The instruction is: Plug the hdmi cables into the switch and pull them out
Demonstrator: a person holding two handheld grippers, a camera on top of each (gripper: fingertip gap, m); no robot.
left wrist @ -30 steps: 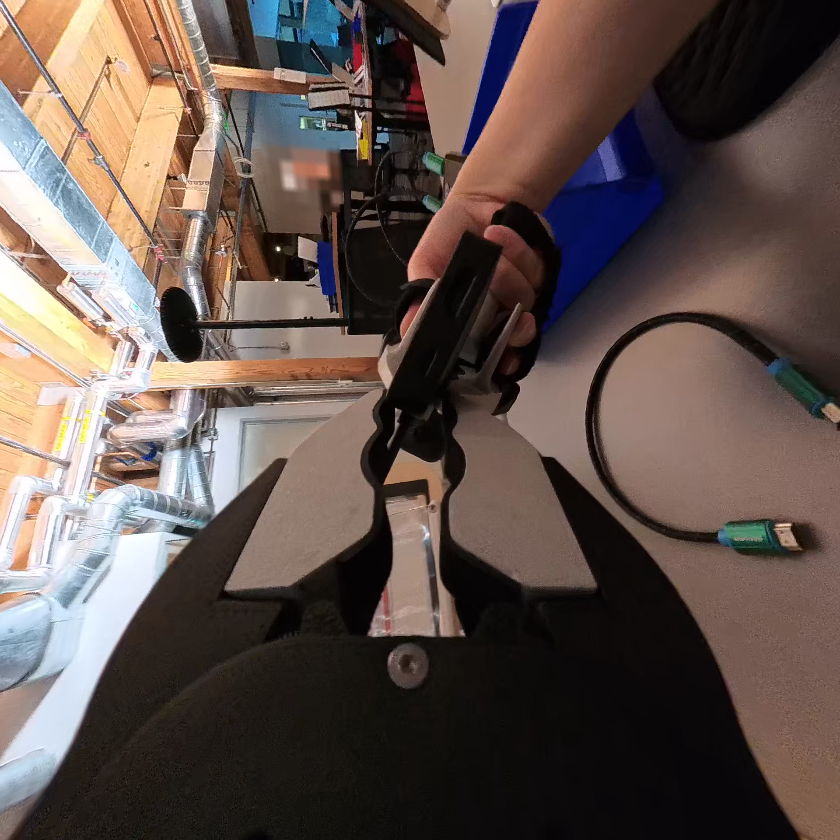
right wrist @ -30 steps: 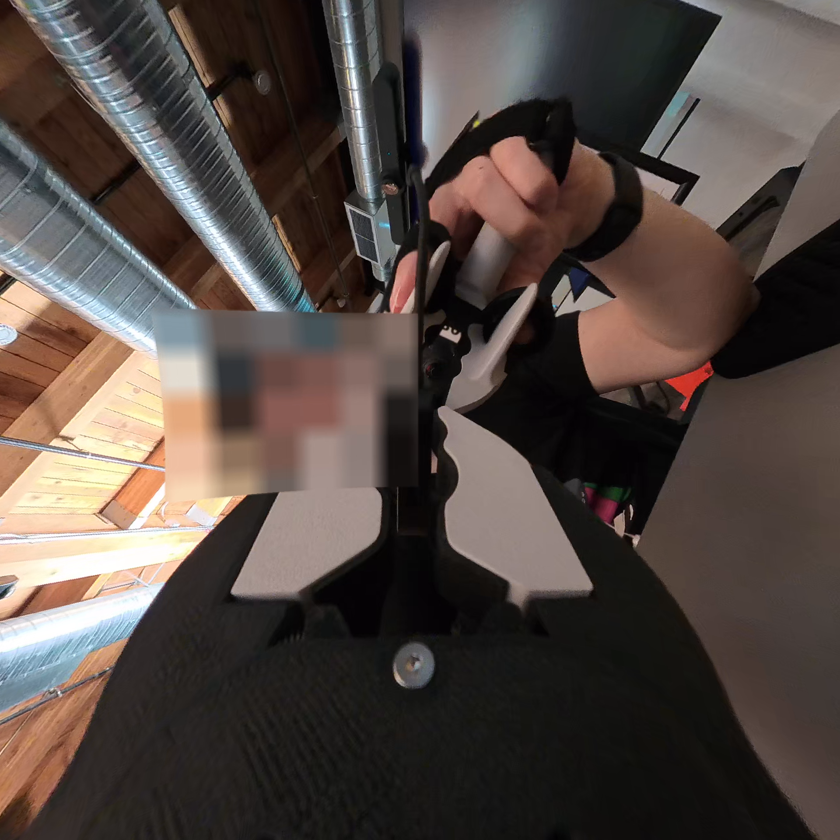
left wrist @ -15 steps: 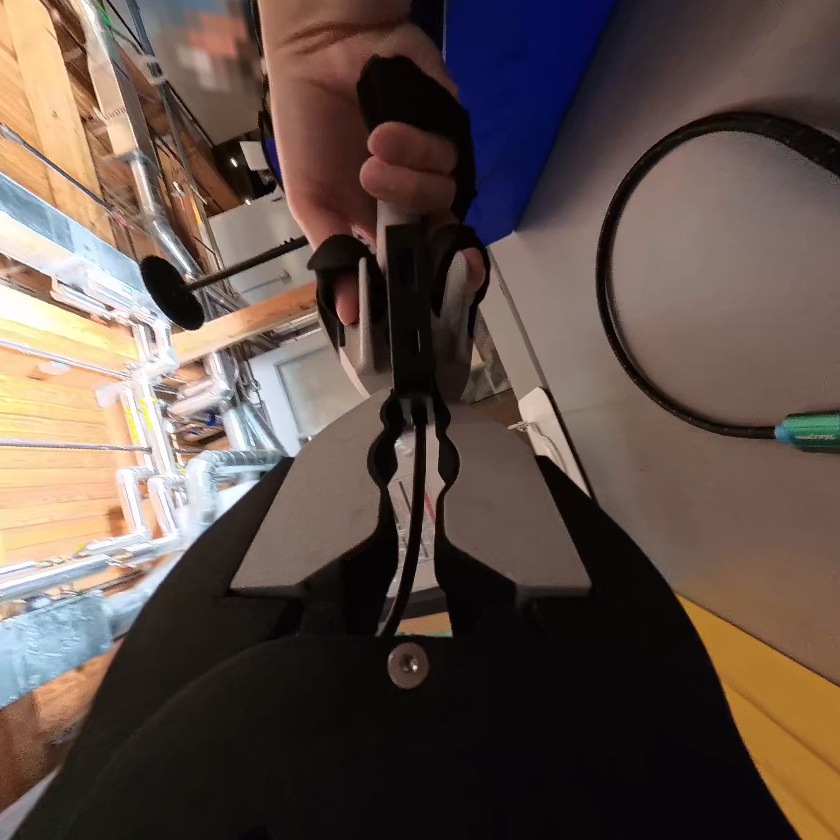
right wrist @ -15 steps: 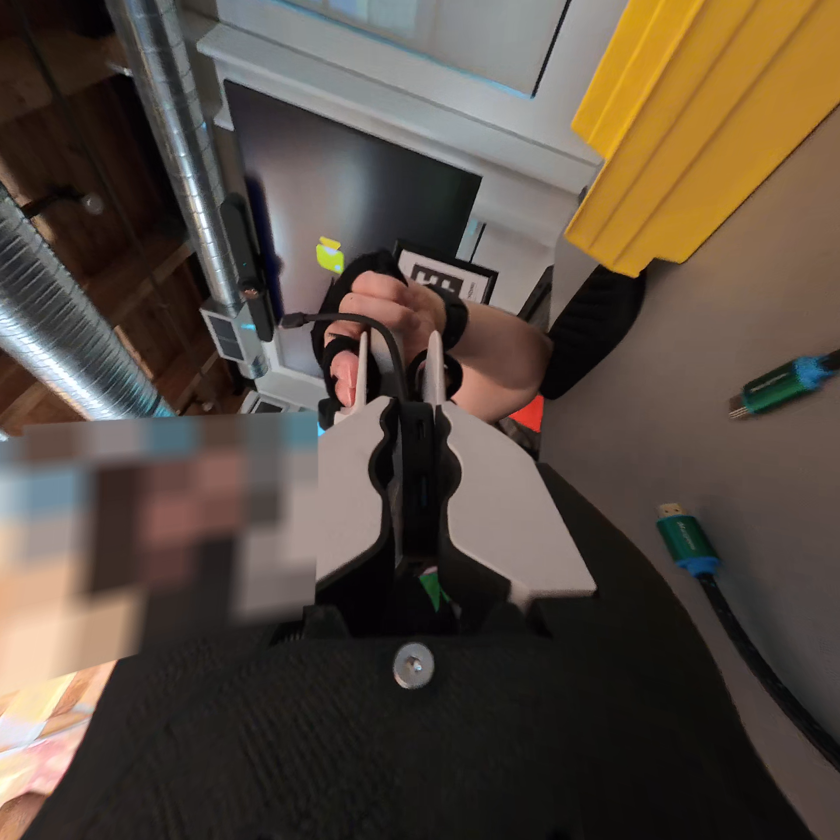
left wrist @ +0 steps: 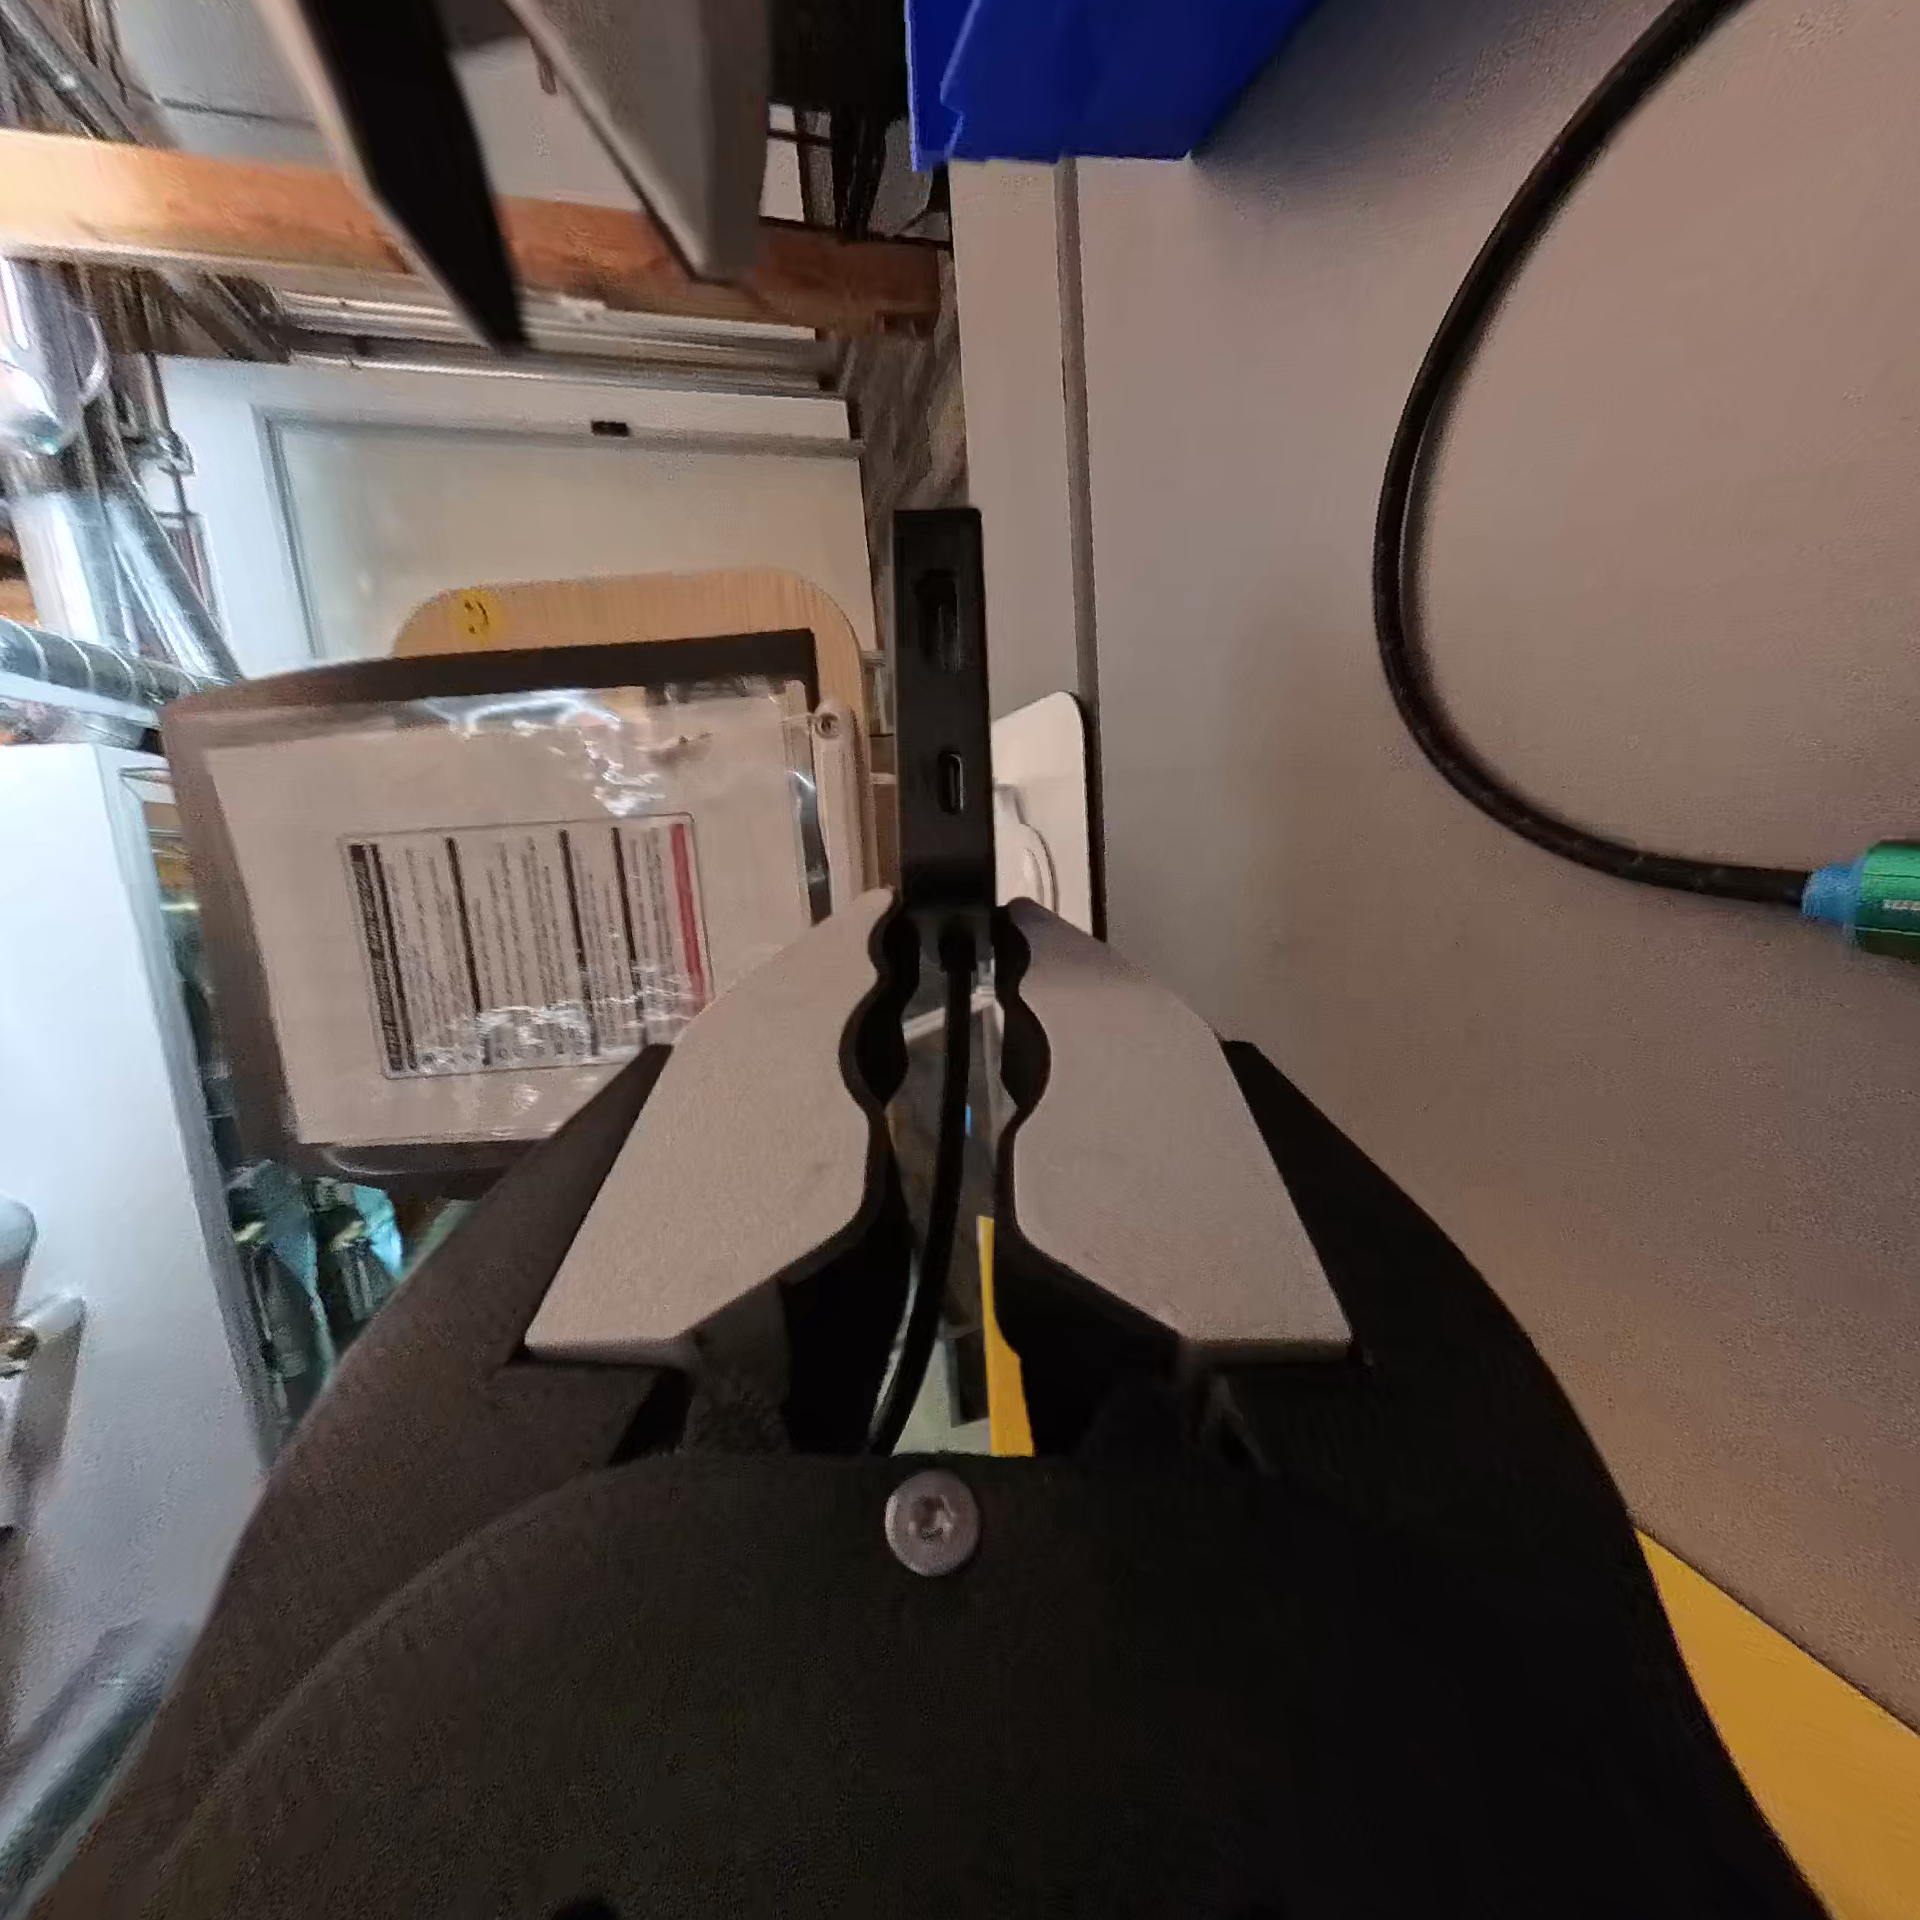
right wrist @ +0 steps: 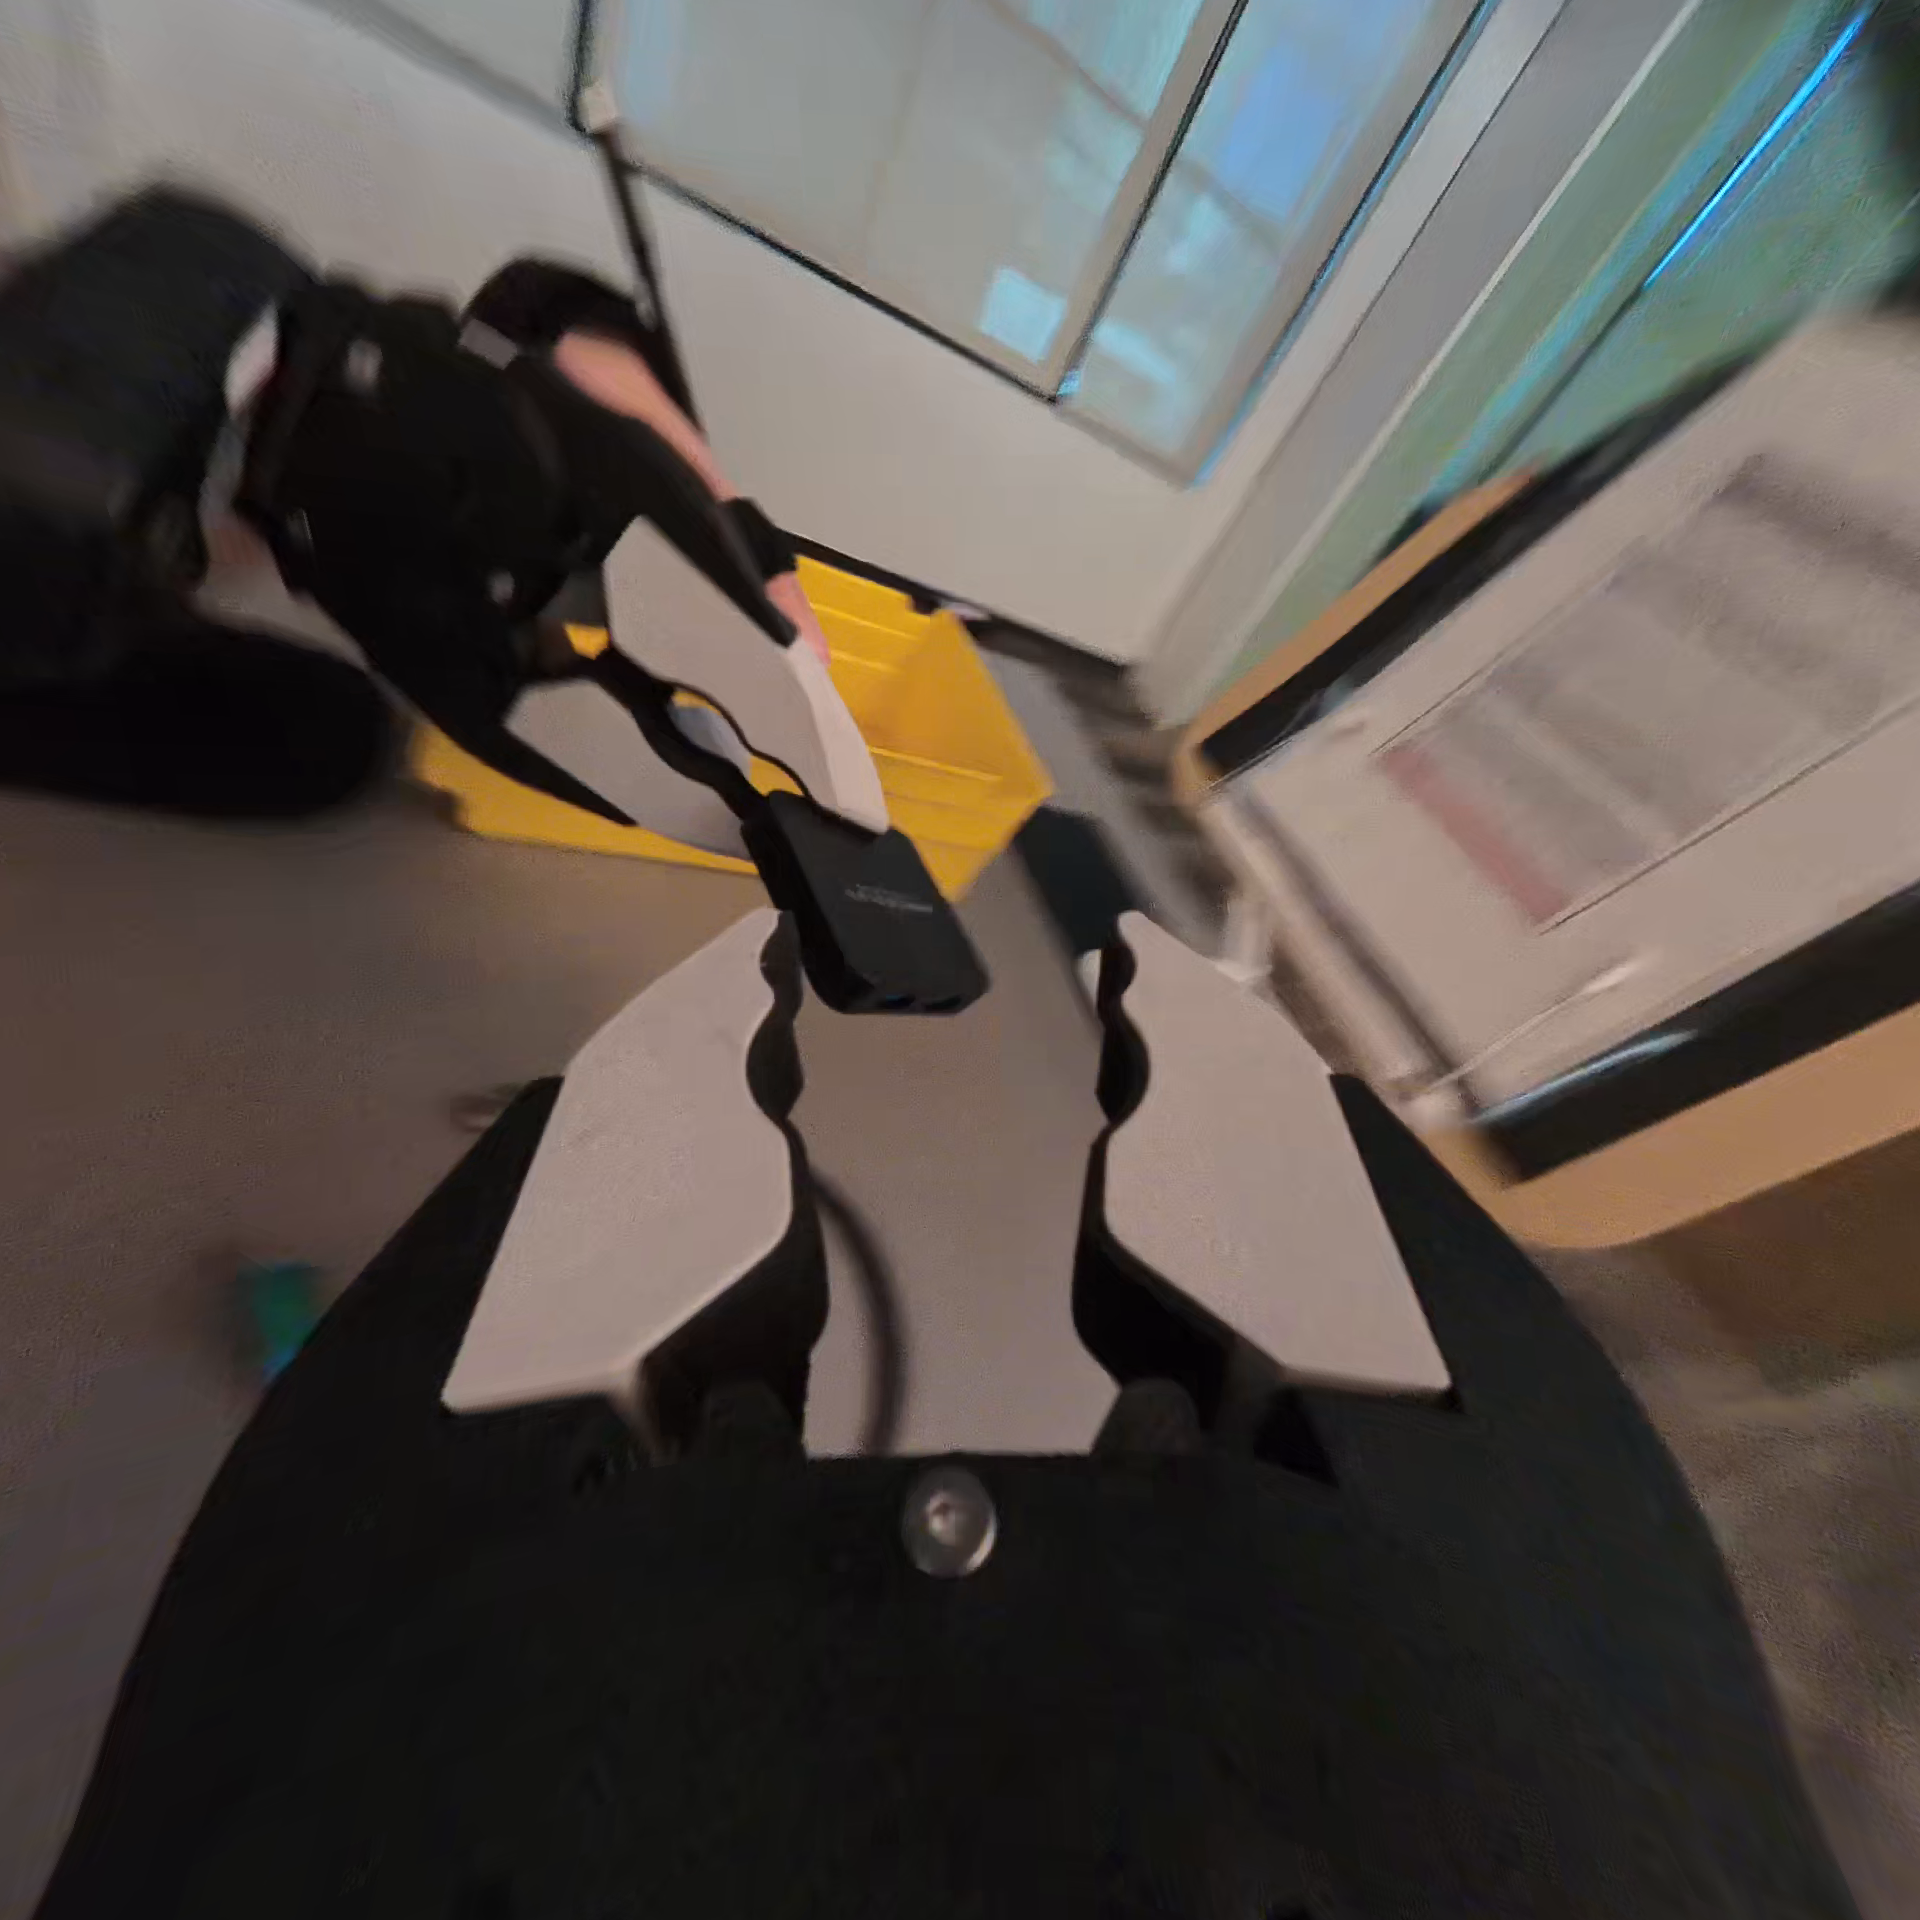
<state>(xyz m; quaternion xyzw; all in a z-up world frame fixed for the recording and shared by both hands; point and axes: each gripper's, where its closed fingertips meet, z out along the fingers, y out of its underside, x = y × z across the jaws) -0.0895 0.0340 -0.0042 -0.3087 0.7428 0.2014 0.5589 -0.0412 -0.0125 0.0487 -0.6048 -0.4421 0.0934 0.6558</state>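
Between the released right gripper (right wrist: 940, 961) jaws, steady the switch (right wrist: 878, 920) clenched by the left gripper (left wrist: 943, 914), then fetch an hdmi cable (left wrist: 1455, 582).

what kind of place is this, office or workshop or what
Probably a workshop or lab space, not a plain office. The work goes on at a grey table with blue and yellow storage bins on it, and exposed wooden beams run overhead beside glass partitions.

I count one small black box-shaped plastic switch (left wrist: 940, 717), one black braided cable with a green metal plug (left wrist: 1865, 906), one blue plastic bin (left wrist: 1070, 73), one yellow plastic bin (right wrist: 935, 727).
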